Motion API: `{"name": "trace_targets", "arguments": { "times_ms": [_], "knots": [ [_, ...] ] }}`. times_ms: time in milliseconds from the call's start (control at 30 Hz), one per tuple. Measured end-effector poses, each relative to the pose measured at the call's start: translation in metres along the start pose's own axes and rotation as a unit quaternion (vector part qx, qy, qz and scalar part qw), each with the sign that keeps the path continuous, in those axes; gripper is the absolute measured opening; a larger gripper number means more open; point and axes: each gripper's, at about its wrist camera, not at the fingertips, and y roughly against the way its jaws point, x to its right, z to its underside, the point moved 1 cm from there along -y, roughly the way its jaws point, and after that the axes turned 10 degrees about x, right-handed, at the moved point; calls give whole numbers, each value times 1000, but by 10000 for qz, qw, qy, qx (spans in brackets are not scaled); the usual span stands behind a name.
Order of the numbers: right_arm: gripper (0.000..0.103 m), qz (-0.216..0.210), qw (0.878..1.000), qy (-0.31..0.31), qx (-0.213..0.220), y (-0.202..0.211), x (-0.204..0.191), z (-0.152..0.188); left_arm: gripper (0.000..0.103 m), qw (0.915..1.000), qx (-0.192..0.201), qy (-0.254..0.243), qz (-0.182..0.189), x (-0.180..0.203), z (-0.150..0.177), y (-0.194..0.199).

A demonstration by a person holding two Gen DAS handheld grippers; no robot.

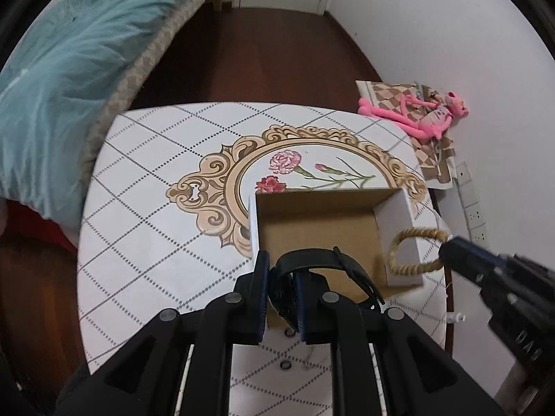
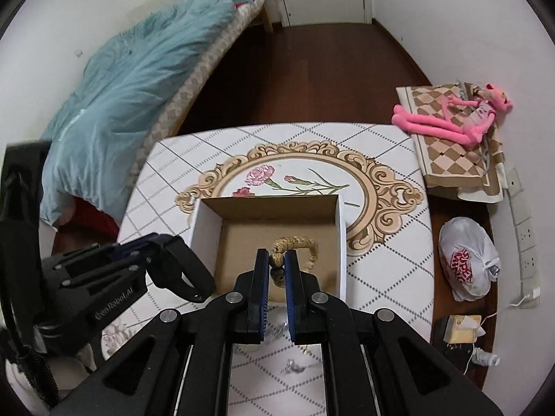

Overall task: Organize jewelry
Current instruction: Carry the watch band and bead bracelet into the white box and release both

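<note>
An open cardboard box (image 1: 399,215) (image 2: 208,218) with white outer walls stands on the patterned table. My left gripper (image 1: 281,277) is shut on a black wristwatch (image 1: 312,258), whose strap loops up over the box's near edge. My right gripper (image 2: 277,260) is shut on a tan beaded bracelet (image 2: 298,242) and holds it above the box's inside. The left wrist view shows the bracelet (image 1: 412,235) hanging from the right gripper (image 1: 447,256) at the box's right wall. In the right wrist view the left gripper (image 2: 189,270) with the watch strap (image 2: 187,260) sits by the box's left wall.
Small rings (image 1: 285,365) and a silvery chain (image 2: 295,365) lie on the table (image 1: 156,225) near its front edge. A pink plush toy (image 2: 451,121) rests on a checked stool at right. A white bag (image 2: 466,260) sits on the floor. A bed with a blue blanket (image 2: 131,97) is at left.
</note>
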Motion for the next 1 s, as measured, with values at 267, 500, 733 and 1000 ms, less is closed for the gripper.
{"name": "trace_targets", "arguments": {
  "times_ms": [267,500,733,1000],
  "knots": [
    [9,-328,9986,-48,-416,-43,6,-11,14,9979,-574,256,143,-4,-18,-38],
    [39,-537,9939,-442,-859,-62,23,-5,80,9991,-396,164,1,-1,-29,-32],
    [84,219,9971,-107,-715,-49,34,8,103,9985,-163,41,-525,-6,-15,-21],
    [94,952,9931,217,-646,-51,38,31,103,9944,155,-110,-1041,-7,13,-15]
  ]
}}
